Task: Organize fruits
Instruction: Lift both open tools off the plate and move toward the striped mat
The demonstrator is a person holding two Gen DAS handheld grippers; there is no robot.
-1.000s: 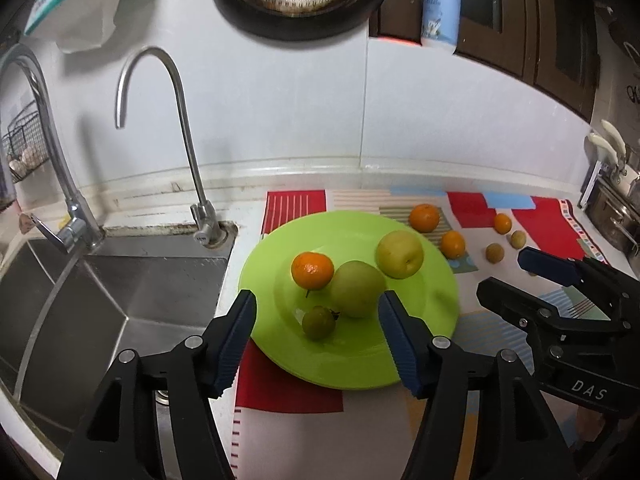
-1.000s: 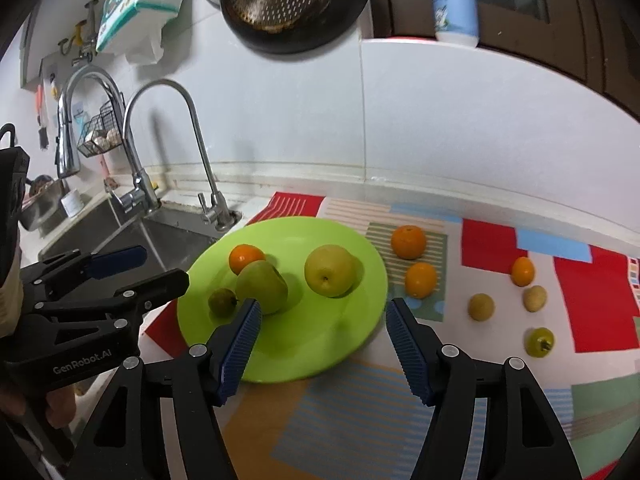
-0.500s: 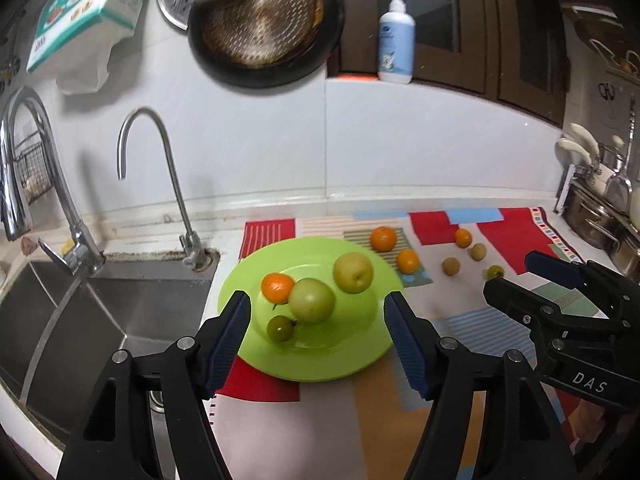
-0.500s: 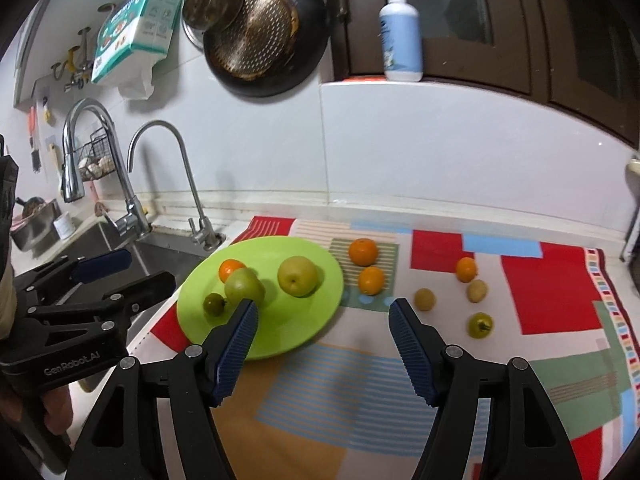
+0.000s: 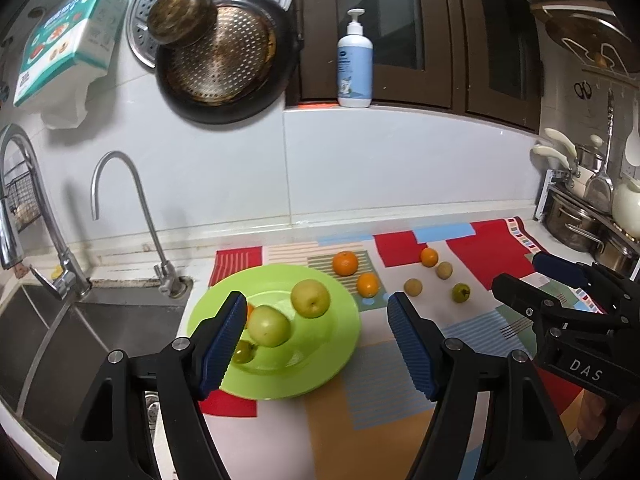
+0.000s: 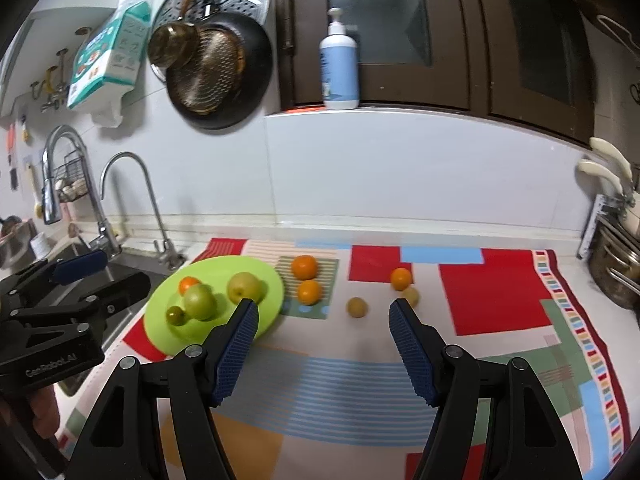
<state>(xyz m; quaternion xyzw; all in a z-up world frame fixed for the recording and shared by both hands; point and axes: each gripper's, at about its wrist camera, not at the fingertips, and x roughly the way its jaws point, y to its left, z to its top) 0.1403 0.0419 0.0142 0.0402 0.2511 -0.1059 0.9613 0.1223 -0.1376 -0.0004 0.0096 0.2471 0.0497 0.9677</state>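
On the patchwork mat beside the sink sits a green plate, the landmark for everything else. Four fruits rest on the plate: a yellow pear toward its far right, a green apple near its middle, a small orange on the apple's far left side, and a small dark green fruit at the apple's near left.

Just right of the plate, off its rim, lie two oranges, one behind the other. Farther right of the plate a third, smaller orange lies with two brownish fruits and a small green fruit near it, all apart from one another.

The left gripper hangs above the plate's near edge, its fingers spread wide with nothing between them. The right gripper hangs over the mat to the right of the plate, its fingers likewise spread and grasping nothing.

Behind the plate, a tap rises at the sink's edge, a pan hangs on the wall, and a pump bottle stands on the ledge.
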